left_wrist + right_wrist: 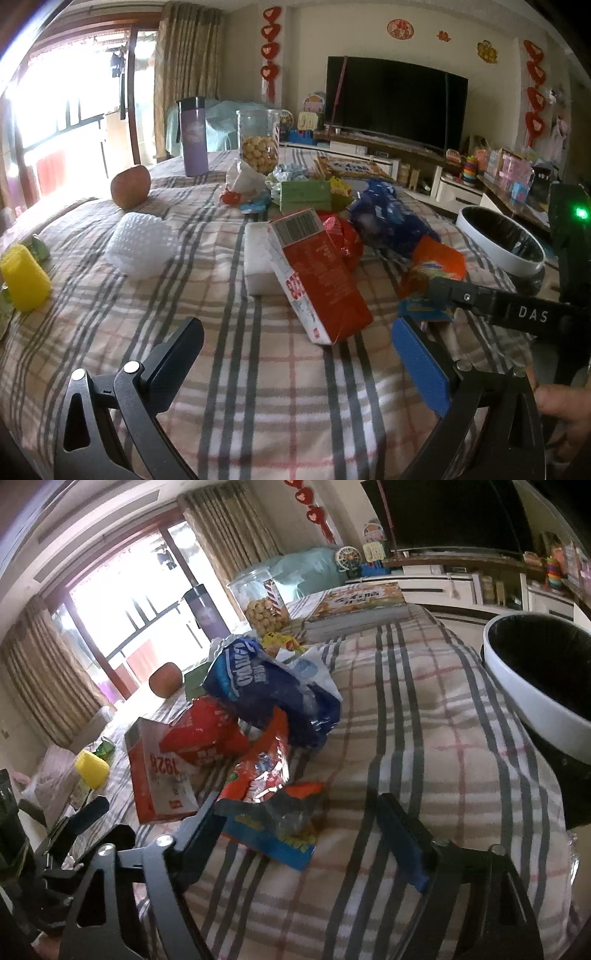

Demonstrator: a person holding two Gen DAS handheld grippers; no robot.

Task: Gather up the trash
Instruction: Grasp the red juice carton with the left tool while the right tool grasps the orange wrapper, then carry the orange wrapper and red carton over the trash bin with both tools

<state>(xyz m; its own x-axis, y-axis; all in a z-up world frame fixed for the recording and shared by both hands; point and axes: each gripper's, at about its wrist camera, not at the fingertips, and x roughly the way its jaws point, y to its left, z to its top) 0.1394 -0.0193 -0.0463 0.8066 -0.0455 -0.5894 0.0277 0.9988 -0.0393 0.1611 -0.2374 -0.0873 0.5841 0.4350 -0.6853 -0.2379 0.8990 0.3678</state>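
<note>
The right gripper (299, 834) has its jaws apart, gripping nothing; the near edge of an orange wrapper (271, 805) lies between them, against the left jaw, on the plaid cloth (424, 738) of the table. Just beyond the wrapper sit a red carton (162, 771), a red bag (207, 734) and a blue bag (273, 690), heaped together. At the right edge of the table stands a white bin (532, 701) with a black liner.

The left gripper (295, 365) has its jaws wide and empty, over bare cloth. The red carton lies just beyond them, leaning on a white block (256, 258). Far left are a bubble-wrap wad (142, 243), a yellow cup (24, 277) and an apple (131, 184); farther off stand a purple flask (194, 136) and a snack jar (258, 142).
</note>
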